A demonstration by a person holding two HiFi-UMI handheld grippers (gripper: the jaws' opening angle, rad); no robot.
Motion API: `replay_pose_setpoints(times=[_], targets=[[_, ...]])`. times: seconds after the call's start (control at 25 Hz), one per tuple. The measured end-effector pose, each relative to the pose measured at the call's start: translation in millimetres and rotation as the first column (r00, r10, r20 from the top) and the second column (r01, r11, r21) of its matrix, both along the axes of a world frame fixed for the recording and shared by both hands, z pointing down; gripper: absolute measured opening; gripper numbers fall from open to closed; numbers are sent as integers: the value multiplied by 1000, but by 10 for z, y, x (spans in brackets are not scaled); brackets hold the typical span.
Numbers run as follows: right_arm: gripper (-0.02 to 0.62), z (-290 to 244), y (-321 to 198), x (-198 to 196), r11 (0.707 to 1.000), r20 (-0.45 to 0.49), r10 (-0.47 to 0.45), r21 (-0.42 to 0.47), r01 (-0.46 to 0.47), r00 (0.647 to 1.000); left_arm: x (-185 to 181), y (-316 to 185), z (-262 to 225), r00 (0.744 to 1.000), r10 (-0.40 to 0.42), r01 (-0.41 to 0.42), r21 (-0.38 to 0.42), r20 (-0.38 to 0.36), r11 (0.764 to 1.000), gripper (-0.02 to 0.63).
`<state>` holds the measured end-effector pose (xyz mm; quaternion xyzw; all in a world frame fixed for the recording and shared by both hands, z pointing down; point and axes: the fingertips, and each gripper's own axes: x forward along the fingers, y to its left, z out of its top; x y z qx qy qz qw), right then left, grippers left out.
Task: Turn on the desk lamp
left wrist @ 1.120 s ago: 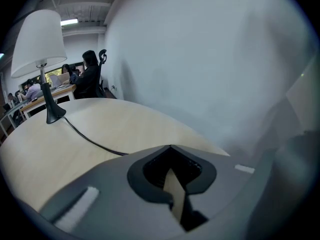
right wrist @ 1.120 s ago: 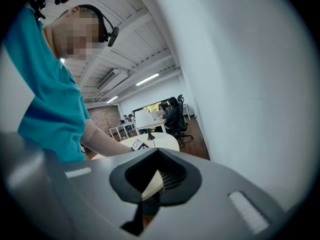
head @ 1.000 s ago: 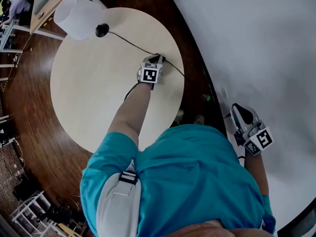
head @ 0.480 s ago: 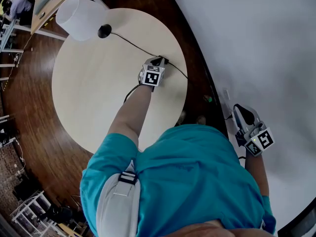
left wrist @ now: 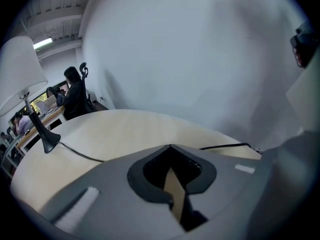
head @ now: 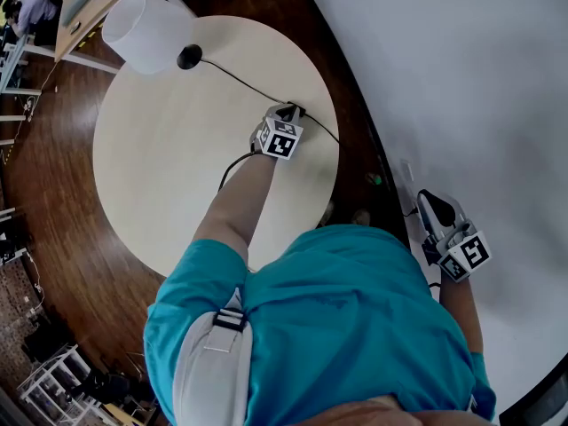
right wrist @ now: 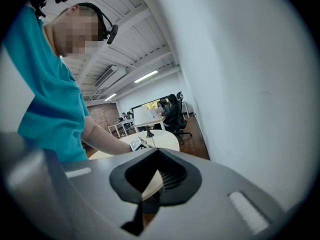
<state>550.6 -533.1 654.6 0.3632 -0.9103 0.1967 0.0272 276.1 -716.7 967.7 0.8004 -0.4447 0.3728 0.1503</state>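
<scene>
The desk lamp has a white shade point(head: 146, 29) and a black base point(head: 189, 57) at the far left rim of the round pale table point(head: 177, 176). Its black cord point(head: 244, 82) runs across the table to the right edge. My left gripper point(head: 288, 110) sits over that cord near the right edge, jaws shut, and I see nothing between them in the left gripper view point(left wrist: 170, 145). That view shows the lamp shade point(left wrist: 20, 69), base point(left wrist: 48, 141) and cord point(left wrist: 80, 154) to the left. My right gripper point(head: 433, 199) hangs off the table beside the white wall, shut and empty point(right wrist: 157, 149).
A white wall point(head: 461, 69) stands to the right of the table, with dark wood floor point(head: 53, 193) around it. A small green thing point(head: 374, 179) lies on the floor by the wall. Office desks and a seated person point(left wrist: 75, 91) are far behind the lamp.
My left gripper has slid a little to the right along the cord, toward the table's edge, and its marker cube has turned slightly. The right gripper has hardly moved.
</scene>
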Motion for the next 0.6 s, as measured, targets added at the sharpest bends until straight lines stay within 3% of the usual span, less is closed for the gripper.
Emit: replay_pose_setpoints(times=[0.16, 0.48, 0.6], targets=[[2, -80, 21, -26, 1000, 19, 12, 28, -13, 1000, 38, 39, -4, 999, 17, -18, 21, 29, 1000, 1], [2, -163, 104, -59, 999, 8, 20, 48, -21, 1000, -16, 46, 24, 996, -24, 22, -28, -81, 999, 3], [2, -193, 148, -83, 998, 0, 31, 50, -31, 1000, -3, 38, -171, 989, -44, 43, -9, -142, 999, 3]])
